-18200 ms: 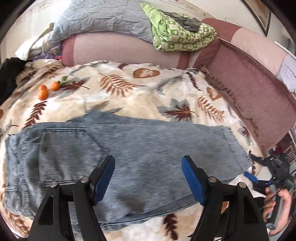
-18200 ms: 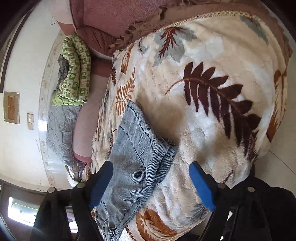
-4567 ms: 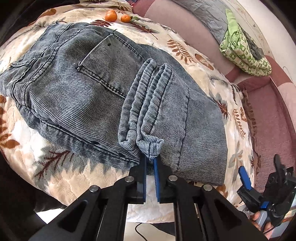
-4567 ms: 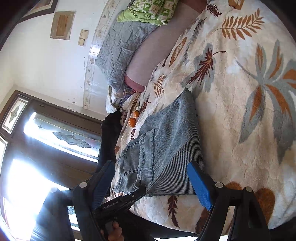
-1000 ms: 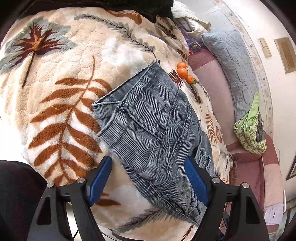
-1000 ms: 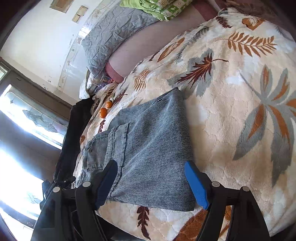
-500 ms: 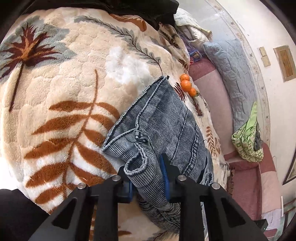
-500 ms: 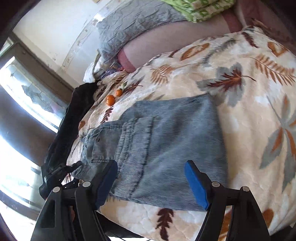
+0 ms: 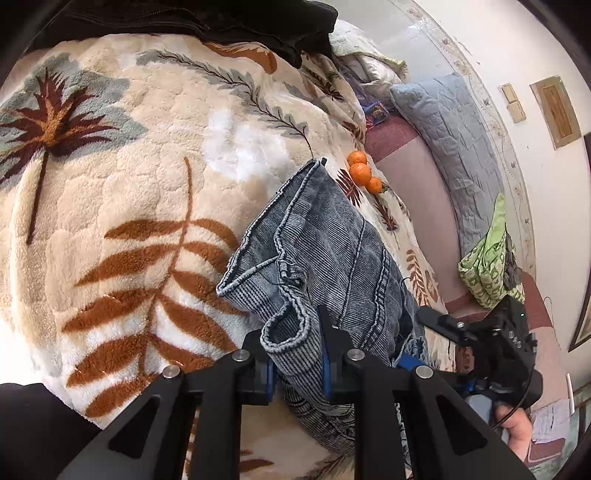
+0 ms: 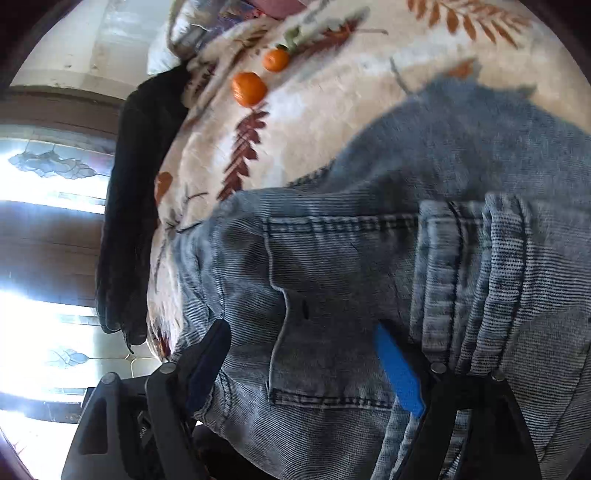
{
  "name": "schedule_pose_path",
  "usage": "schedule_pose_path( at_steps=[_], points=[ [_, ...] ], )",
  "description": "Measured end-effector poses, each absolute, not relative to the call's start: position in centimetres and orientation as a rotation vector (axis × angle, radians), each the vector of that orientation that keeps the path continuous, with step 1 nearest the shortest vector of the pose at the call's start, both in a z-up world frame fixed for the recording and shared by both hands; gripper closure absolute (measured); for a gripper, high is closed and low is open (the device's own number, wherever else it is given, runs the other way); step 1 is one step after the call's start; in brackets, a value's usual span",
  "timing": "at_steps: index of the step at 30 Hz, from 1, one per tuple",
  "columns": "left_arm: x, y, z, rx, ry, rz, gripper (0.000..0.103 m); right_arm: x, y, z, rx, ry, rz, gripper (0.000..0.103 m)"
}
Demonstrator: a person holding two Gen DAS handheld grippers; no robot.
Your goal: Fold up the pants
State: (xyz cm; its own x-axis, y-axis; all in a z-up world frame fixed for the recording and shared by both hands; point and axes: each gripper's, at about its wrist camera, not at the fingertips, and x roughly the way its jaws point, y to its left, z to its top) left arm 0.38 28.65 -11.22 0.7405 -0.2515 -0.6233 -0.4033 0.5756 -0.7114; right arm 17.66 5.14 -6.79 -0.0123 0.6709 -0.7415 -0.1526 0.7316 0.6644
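Blanket [image 9: 122, 177]: one pants [image 9: 332, 251], three oranges [image 9: 360, 171].

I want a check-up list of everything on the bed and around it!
Surface: leaf-print fleece blanket, on a bed.
Job's things: blue jeans, partly folded, waistband corner bunched up.
Clutter: three small oranges; black garment at the blanket's edge.
Grippers: left gripper shut on the waistband after just closing; right gripper open over the back pocket, having just widened.
Cables: thin black one by the right hand.
Surroundings: grey pillow, green bundle, bright window.
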Motion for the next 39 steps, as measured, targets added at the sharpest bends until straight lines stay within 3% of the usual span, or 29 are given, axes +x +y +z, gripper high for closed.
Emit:
schedule_pose_path(
  at_steps=[6, 13, 20, 24, 31, 35, 39],
  points=[
    [0.5, 28.4, -11.2, -0.976, 0.761, 0.117, 0.084, 22.0, 2.6, -3.0, 0.604, 1.342, 0.655, 0.019],
    [0.5, 28.1, -11.1, -0.948, 0.76, 0.135, 0.084, 22.2, 7.0, -9.5, 0.63, 1.419, 0.643, 0.018],
    [0.6, 27.9, -11.2, -0.934, 0.762, 0.162, 0.084, 22.3, 7.8, -4.4, 0.634, 1.355, 0.788, 0.016],
    [0.7, 27.8, -11.0, -0.923, 0.758, 0.175, 0.084, 20.4, 11.2, -9.7, 0.577, 1.496, 0.814, 0.017],
    [0.6, 27.7, -10.8, -0.91, 0.752, 0.185, 0.084, 17.9, 8.0, -5.4, 0.746, 1.363, 0.893, 0.017],
    [0.6, 27.4, -10.5, -0.892, 0.748, 0.204, 0.084, 16.3, 9.2, -9.9, 0.777, 1.483, 0.906, 0.02],
    [0.5, 27.1, -10.3, -0.864, 0.739, 0.209, 0.084, 15.9, 7.8, -7.9, 0.847, 1.444, 0.888, 0.025]
  ],
)
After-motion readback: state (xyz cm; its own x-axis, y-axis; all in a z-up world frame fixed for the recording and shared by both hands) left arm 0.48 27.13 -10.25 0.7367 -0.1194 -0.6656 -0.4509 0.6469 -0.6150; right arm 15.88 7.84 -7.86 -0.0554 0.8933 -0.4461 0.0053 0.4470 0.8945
